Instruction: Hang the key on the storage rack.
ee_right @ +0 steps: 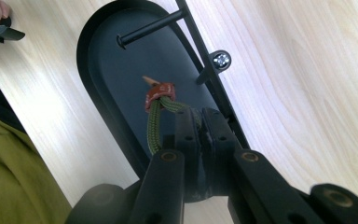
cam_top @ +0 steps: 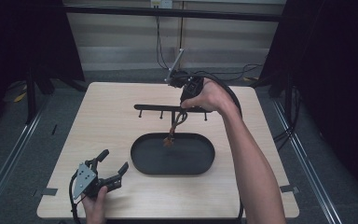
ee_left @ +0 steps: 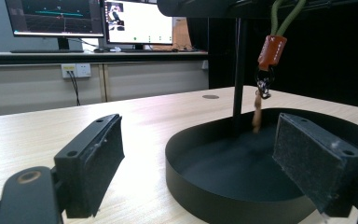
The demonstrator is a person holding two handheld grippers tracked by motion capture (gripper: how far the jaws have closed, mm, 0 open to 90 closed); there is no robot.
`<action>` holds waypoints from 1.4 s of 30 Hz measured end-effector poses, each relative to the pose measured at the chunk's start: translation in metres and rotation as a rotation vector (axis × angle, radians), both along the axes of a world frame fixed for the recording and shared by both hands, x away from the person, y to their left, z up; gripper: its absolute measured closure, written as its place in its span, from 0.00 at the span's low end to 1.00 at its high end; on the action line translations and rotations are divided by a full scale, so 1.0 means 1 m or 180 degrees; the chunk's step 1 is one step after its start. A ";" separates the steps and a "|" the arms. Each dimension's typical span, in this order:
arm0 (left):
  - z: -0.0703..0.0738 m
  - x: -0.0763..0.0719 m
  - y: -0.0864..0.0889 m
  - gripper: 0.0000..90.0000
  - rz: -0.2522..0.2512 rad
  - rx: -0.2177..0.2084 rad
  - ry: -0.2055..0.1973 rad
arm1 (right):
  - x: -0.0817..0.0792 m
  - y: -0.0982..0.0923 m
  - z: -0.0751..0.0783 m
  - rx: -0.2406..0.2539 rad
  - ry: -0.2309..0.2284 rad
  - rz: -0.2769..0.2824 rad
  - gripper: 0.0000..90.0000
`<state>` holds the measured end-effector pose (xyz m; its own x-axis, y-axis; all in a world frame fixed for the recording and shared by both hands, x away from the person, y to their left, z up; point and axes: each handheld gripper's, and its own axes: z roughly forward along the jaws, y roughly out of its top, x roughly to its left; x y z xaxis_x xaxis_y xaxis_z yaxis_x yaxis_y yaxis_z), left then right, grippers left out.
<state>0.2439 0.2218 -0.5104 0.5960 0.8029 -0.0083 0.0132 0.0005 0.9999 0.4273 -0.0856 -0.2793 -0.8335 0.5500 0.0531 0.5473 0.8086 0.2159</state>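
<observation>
high view: a light wooden table (cam_top: pixel 116 135) carries a black oval tray (cam_top: pixel 142 161) near its middle, and a black hook rack (cam_top: pixel 154 108) stands over the tray's far rim, a horizontal bar with short pegs. the right gripper (cam_top: pixel 182 108) is held at the rack bar, pointing down, its jaws together and clamped on an olive-green cord lanyard (cam_top: pixel 177 122). the lanyard hangs from the jaws down over the far part of the tray, ending in a red-brown leather tab (cam_top: pixel 169 139) with a small clip below it.

the left gripper (cam_top: pixel 113 164) is near the table's near left corner, just beside the tray's near left rim, with its jaws wide apart and nothing between them.

left gripper view: its two black pads (ee_left: pixel 93 161) stand well apart. between them lies the tray's wall (ee_left: pixel 186 186). the rack's upright post (ee_left: pixel 237 70) rises from the tray's far side, and the tab hangs beside it above the tray floor, not touching it.

right gripper view: the jaws meet on the doubled green cord. the tab (ee_right: pixel 158 93) hangs over the tray, just beside the rack's bar (ee_right: pixel 205 51).
</observation>
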 end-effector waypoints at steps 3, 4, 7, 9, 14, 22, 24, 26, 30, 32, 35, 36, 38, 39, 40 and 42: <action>0.000 0.000 0.000 0.17 -0.0002 0.0006 0.0000 | 0.001 0.000 0.000 0.0005 -0.0001 -0.0006 0.95; 0.000 0.000 0.000 0.17 -0.0005 0.0004 0.0000 | 0.001 0.000 0.000 0.0010 -0.0003 -0.0007 0.95; 0.000 0.000 0.000 0.17 -0.0002 0.0013 0.0001 | 0.001 0.001 -0.001 0.0011 -0.0002 -0.0008 0.94; 0.000 0.000 0.000 0.17 -0.0006 0.0009 0.0001 | 0.001 0.001 -0.001 0.0019 0.0007 -0.0031 0.93; 0.000 0.000 0.000 0.17 -0.0005 -0.0004 0.0002 | 0.002 -0.001 -0.003 0.0043 0.0023 -0.0029 0.92; 0.000 0.000 0.001 0.17 -0.0004 0.0024 0.0002 | 0.004 -0.007 -0.004 0.0036 0.0031 -0.0078 0.89; 0.000 0.000 0.000 0.17 -0.0005 0.0012 0.0003 | 0.004 -0.009 -0.004 0.0033 0.0051 -0.0100 0.89; 0.000 0.000 0.000 0.17 -0.0005 0.0012 0.0003 | 0.004 -0.011 -0.005 0.0069 0.0047 -0.0120 0.88; 0.000 0.000 0.001 0.17 -0.0004 0.0025 0.0002 | 0.003 -0.013 -0.005 0.0087 0.0058 -0.0129 0.85; 0.000 0.000 0.001 0.17 -0.0005 0.0025 0.0002 | 0.002 -0.014 -0.004 0.0128 0.0051 -0.0151 0.81; 0.000 0.000 0.000 0.17 -0.0006 0.0001 0.0002 | -0.002 -0.016 -0.002 0.0180 0.0037 -0.0182 0.74; 0.000 0.000 0.000 0.17 -0.0006 0.0001 0.0002 | -0.002 -0.016 -0.002 0.0180 0.0037 -0.0182 0.74; 0.000 0.000 0.000 0.17 -0.0007 -0.0008 0.0007 | -0.005 -0.018 -0.002 0.0308 0.0012 -0.0197 0.68; 0.000 0.000 0.000 0.17 -0.0004 0.0006 0.0005 | -0.008 -0.019 -0.002 0.0375 -0.0029 -0.0180 0.67; 0.000 0.000 0.000 0.17 -0.0005 0.0011 0.0007 | -0.010 -0.020 -0.003 0.0474 -0.0047 -0.0159 0.66; 0.000 0.000 0.001 0.17 -0.0004 0.0037 -0.0003 | -0.015 -0.021 -0.004 0.0521 -0.0081 -0.0127 0.62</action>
